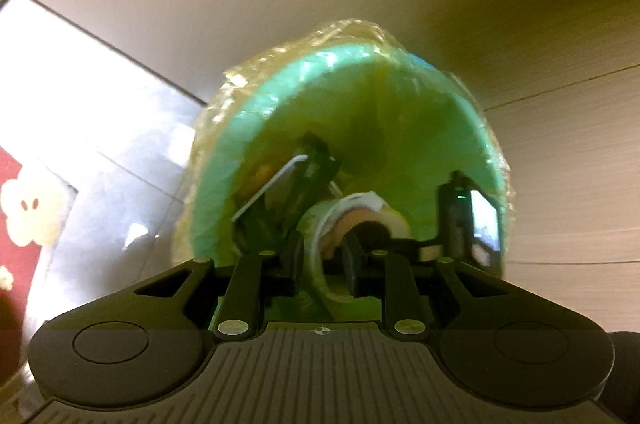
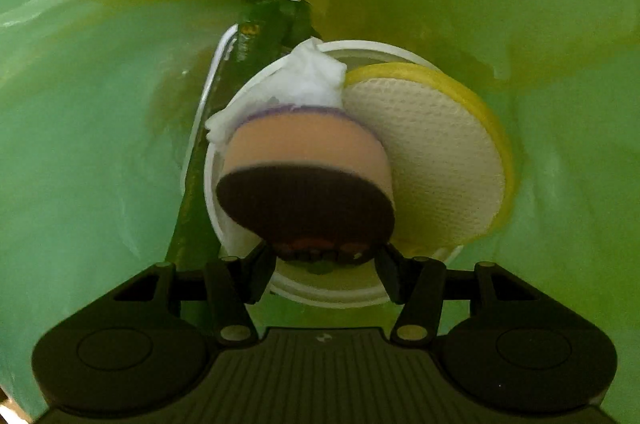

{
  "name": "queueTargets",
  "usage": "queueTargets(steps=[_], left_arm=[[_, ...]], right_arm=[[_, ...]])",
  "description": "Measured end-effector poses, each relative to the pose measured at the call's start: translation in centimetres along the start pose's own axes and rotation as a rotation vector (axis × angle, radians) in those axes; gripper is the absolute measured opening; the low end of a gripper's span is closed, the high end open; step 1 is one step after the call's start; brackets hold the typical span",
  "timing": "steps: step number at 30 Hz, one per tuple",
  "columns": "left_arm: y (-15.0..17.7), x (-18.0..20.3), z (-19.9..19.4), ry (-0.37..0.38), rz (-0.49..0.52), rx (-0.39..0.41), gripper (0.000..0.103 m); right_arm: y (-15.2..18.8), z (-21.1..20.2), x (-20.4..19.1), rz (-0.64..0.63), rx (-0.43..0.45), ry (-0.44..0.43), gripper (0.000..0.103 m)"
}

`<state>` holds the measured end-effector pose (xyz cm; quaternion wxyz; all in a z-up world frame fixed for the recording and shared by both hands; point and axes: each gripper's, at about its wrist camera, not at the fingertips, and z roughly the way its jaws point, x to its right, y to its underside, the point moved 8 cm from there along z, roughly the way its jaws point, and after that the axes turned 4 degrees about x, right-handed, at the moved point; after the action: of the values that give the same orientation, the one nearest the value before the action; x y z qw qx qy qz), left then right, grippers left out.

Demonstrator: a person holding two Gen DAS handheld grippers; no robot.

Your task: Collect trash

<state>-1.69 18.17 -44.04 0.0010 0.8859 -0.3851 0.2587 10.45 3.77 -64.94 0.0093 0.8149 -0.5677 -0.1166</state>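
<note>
trash is going into a green bin [image 1: 400, 111] lined with a thin plastic bag [image 1: 248, 75]. left gripper [image 1: 324, 264] is clenched on the bin's near rim, a finger on each side of the wall, holding the mouth toward the other hand. right gripper [image 2: 324, 260] is deep inside the bin, grasping a round sponge pad [image 2: 308, 183], peach-sided with a dark face. just beyond it lie a white paper cup [image 2: 240, 232], a crumpled tissue [image 2: 308, 79] and a yellow mesh pad [image 2: 432, 159]. to finish well, the right jaws should probably open wide only once the pad hangs over that pile, then lift straight out without snagging the bag, while the left steadies the rim.
</note>
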Motion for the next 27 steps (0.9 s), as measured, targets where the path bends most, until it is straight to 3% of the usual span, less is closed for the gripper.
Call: queueTargets(steps=[3,6,9,13,17,19,21,23,27], left_arm=[[-0.8,0.3,-1.8,-0.002,0.033,0.019,0.024],[-2.2,1.8,-4.6,0.006,0.088,0.056,0.024],[-3.9,4.3,-8.1,0.030,0.150,0.113,0.024],[-6.1,9.3,-13.6,0.063,0.243,0.240,0.024],[-7.5,16.0,-20.3,0.125,0.368,0.405,0.024],[-7.5,19.2,-23.0,0.124,0.435,0.489,0.024],[-6.9,22.7,-25.7,0.132,0.505,0.578,0.024],[-5.7,25.7,-27.5,0.122,0.572,0.641,0.024],[-3.2,30.4,-28.8,0.117,0.678,0.702,0.024]], right_arm=[[1.0,-3.3,0.0,-0.013,0.017,0.004,0.067],[2.9,-8.7,-0.1,0.000,0.068,-0.066,0.067],[4.8,-16.1,-0.6,0.006,0.175,-0.122,0.068],[7.0,-27.2,-0.3,-0.071,0.413,-0.072,0.068],[9.5,-39.0,-0.3,-0.198,0.712,-0.001,0.068],[10.6,-44.4,-0.6,-0.242,0.860,0.008,0.076],[11.7,-48.8,-0.8,-0.251,0.996,0.002,0.078],[11.2,-53.8,0.3,-0.238,1.103,-0.014,0.078],[12.3,-59.0,0.5,-0.186,1.229,-0.002,0.084]])
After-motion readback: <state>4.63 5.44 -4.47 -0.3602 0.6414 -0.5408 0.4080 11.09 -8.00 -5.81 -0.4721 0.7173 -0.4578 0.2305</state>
